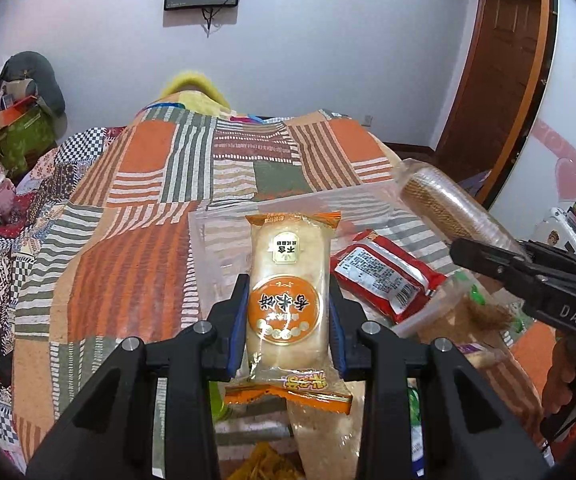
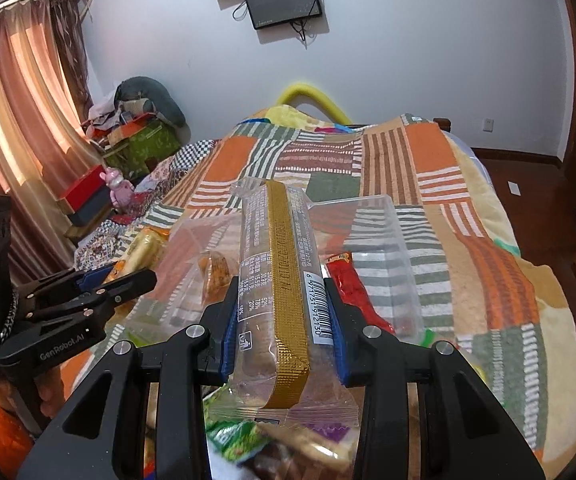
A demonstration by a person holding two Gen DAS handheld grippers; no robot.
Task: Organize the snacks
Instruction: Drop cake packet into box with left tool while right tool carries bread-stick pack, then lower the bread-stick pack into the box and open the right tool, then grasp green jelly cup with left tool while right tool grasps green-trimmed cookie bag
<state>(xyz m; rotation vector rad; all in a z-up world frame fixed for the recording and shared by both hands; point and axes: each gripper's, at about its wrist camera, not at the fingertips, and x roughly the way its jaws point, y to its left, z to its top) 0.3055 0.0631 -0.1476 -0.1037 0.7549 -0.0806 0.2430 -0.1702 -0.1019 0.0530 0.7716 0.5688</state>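
My left gripper (image 1: 288, 312) is shut on an orange-and-clear rice cracker packet (image 1: 288, 280), held above a clear plastic bin (image 1: 224, 224) on the bed. A red snack packet (image 1: 387, 276) lies in the bin. My right gripper (image 2: 280, 320) is shut on a clear wafer packet with a gold strip (image 2: 284, 264), held over the same clear bin (image 2: 383, 220). The right gripper with its wafer packet (image 1: 439, 200) shows at the right of the left wrist view. The left gripper (image 2: 100, 280) shows at the left of the right wrist view. The red packet (image 2: 351, 284) lies below.
A patchwork blanket (image 1: 148, 200) covers the bed. Loose snack packets (image 2: 240, 436) lie under both grippers, near the bed's front. A pink toy (image 2: 118, 188) and boxes (image 2: 88, 196) stand at the left by the curtain. A wooden door (image 1: 499, 60) is at the right.
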